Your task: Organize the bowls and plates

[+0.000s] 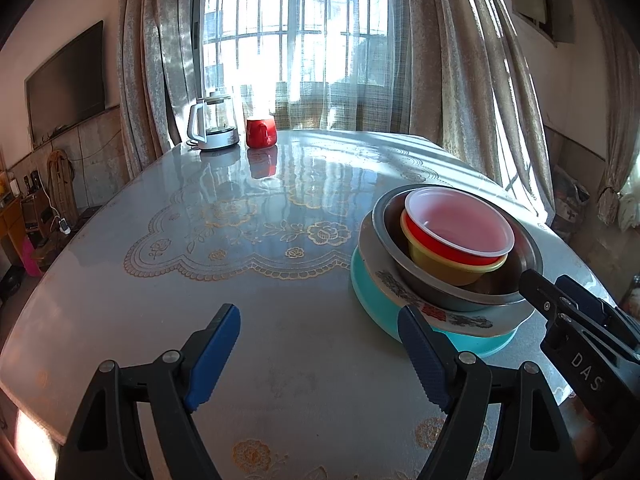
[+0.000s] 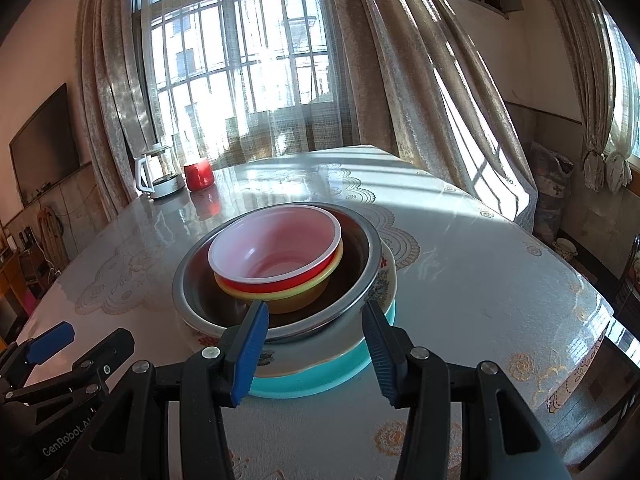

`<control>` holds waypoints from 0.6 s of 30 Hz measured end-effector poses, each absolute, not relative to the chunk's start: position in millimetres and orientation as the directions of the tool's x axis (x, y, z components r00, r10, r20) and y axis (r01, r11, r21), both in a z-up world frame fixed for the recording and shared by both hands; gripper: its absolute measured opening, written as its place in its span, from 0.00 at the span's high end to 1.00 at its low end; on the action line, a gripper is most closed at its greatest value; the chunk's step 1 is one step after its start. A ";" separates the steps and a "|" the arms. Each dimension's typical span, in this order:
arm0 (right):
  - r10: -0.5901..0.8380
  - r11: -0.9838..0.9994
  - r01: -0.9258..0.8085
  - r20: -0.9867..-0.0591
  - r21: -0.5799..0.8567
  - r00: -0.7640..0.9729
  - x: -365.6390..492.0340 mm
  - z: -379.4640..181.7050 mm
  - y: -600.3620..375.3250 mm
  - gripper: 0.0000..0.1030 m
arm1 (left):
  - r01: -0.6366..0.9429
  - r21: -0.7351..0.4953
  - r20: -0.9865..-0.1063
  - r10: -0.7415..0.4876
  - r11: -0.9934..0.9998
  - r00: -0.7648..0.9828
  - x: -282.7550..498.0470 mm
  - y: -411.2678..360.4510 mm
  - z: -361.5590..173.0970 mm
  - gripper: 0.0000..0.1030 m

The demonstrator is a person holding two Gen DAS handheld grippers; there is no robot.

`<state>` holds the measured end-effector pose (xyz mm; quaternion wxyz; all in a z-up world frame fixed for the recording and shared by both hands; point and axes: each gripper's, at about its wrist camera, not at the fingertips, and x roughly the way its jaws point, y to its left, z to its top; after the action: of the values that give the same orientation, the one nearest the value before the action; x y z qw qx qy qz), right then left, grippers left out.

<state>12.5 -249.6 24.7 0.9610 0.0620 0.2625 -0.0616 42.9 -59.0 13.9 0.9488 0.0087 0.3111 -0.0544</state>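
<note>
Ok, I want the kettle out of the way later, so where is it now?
The kettle stands at the table's far left corner by the window, just left of the red mug, well away from the stacked dishes.

**Both grippers open, low and near**

Left gripper (image 1: 320,354): jaws spread wide, blue-padded fingers (image 1: 214,354) angled outward, nothing between them, black frame filling the near edge of its own view. Seen from the right wrist as a dark body at the near left (image 2: 60,354), one blue pad raised.

Right gripper (image 2: 316,354): jaws parted, blue pads (image 2: 250,354) pointing forward and slightly up, gripping nothing. Visible from the left wrist at the near right (image 1: 568,312), dark fingers slanting toward far left.
</note>
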 end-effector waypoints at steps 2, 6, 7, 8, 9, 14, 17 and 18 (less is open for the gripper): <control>-0.086 0.985 0.151 -0.511 0.087 0.855 12.5 24.9 -249.3 0.52 | 0.110 -0.016 -0.592 -0.098 0.994 0.800 43.2 -59.1 14.0 0.21; -0.086 0.985 0.151 -0.511 0.087 0.855 12.6 24.9 -249.3 0.52 | 0.111 -0.015 -0.591 -0.098 0.994 0.800 43.4 -58.8 13.8 0.21; -0.086 0.985 0.151 -0.511 0.087 0.855 12.5 25.0 -249.4 0.52 | 0.111 -0.016 -0.591 -0.099 0.994 0.801 43.2 -58.8 13.8 0.21; -0.086 0.985 0.151 -0.510 0.087 0.856 12.6 25.1 -249.5 0.52 | 0.110 -0.016 -0.590 -0.098 0.994 0.801 43.4 -58.7 13.9 0.21; -0.086 0.985 0.150 -0.509 0.087 0.856 12.5 25.2 -249.5 0.52 | 0.110 -0.015 -0.590 -0.098 0.994 0.801 43.6 -59.2 14.1 0.21; -0.085 0.985 0.149 -0.510 0.087 0.856 15.3 24.5 -248.0 0.52 | 0.114 -0.015 -0.588 -0.101 0.993 0.803 43.5 -60.1 15.0 0.21; -0.085 0.985 0.148 -0.510 0.085 0.856 15.7 24.1 -247.8 0.52 | 0.117 -0.015 -0.586 -0.104 0.993 0.804 43.4 -61.0 15.8 0.21; -0.085 0.985 0.149 -0.510 0.085 0.856 15.7 24.1 -247.8 0.52 | 0.118 -0.015 -0.586 -0.104 0.993 0.804 43.6 -61.1 15.8 0.21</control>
<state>15.7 -247.8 24.1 0.9614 0.0609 0.2612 -0.0608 43.6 -61.1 15.8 0.9496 0.0110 0.3079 -0.0586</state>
